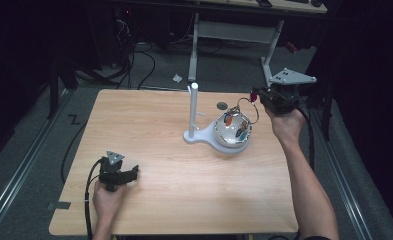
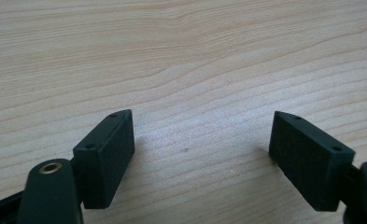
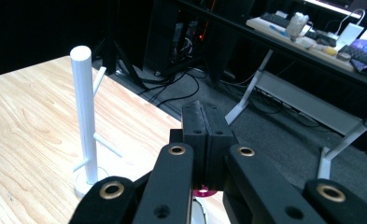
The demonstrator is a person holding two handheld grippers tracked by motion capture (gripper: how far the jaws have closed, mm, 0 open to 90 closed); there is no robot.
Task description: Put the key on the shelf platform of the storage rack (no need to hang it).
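Note:
A white peg stand (image 1: pixel 193 112) rises from a flat base near the table's middle; in the right gripper view the white peg stand (image 3: pixel 85 116) has short side pegs. A shiny metal bowl (image 1: pixel 232 131) rests on the base and holds several small coloured pieces. A thin wire loop (image 1: pixel 247 107) with a red end (image 1: pixel 254 96) hangs over the bowl. My right gripper (image 1: pixel 257 96) is shut on that red end, and a bit of pink (image 3: pixel 202 190) shows under its closed jaws (image 3: pixel 203 114). My left gripper (image 1: pixel 133 173) rests open on bare wood (image 2: pixel 202 140), holding nothing.
The wooden table (image 1: pixel 149 130) has open surface between the two grippers. Beyond its far edge are a white desk frame (image 1: pixel 234 35), floor cables (image 1: pixel 134 60) and a cluttered desk (image 3: pixel 321 32). Dark space lies to the right.

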